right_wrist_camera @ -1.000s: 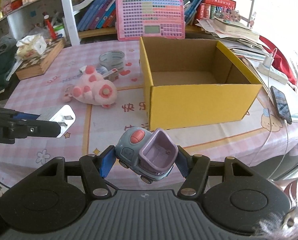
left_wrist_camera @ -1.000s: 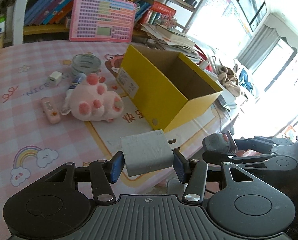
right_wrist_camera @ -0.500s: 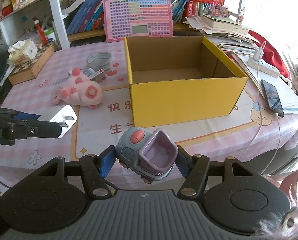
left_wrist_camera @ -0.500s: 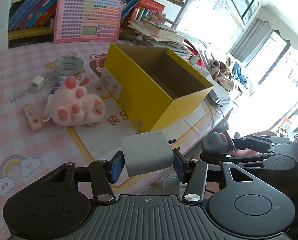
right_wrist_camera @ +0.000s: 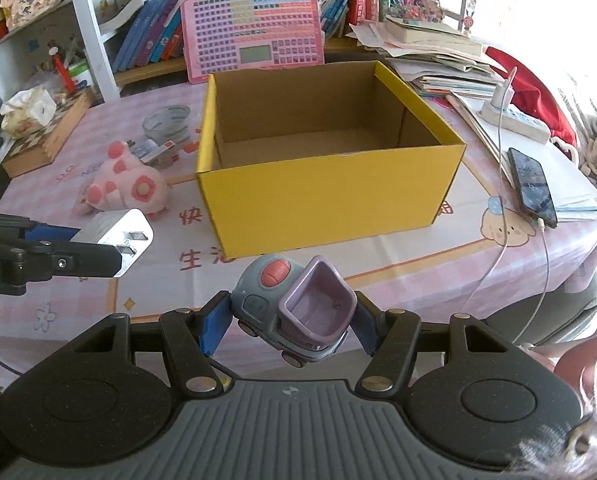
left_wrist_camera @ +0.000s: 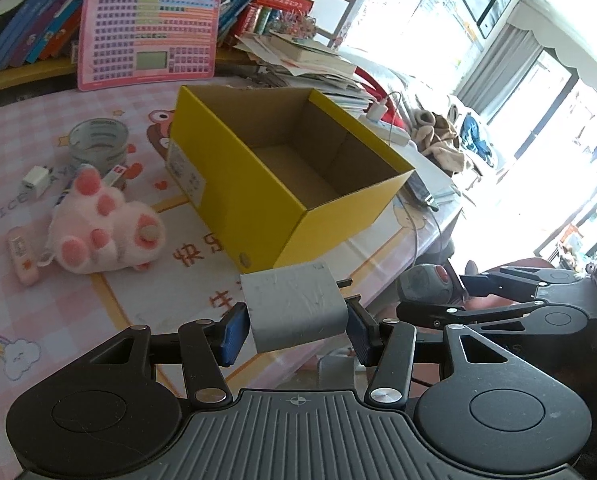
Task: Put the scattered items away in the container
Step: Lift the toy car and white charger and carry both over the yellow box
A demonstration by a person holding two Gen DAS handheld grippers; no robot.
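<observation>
The left gripper (left_wrist_camera: 296,328) is closed on a white charger (left_wrist_camera: 294,308), its blue pads pressed against the charger's two sides and the prongs pointing right. The right gripper (right_wrist_camera: 292,322) is clamped on a toy truck (right_wrist_camera: 294,312), grey-blue with a red knob and a purple bucket, which sits tilted between the pads. Both are held in the air above the near edge of the table (right_wrist_camera: 478,256), apart from each other: in the right wrist view the left gripper with its charger shows to the left, and in the left wrist view the right gripper shows to the right. The yellow box (right_wrist_camera: 330,204) stands open and upright straight ahead of the right gripper and ahead and slightly right of the left one; no item shows inside it. Ahead and left of both grippers, beside the box, lies a pink plush (left_wrist_camera: 102,228). Beyond the plush sit a tape roll (left_wrist_camera: 97,140) and a small white plug (left_wrist_camera: 36,178), and left of the plush lies a pink stick (left_wrist_camera: 21,254). A phone (right_wrist_camera: 532,186) on a cable lies right of the box.
</observation>
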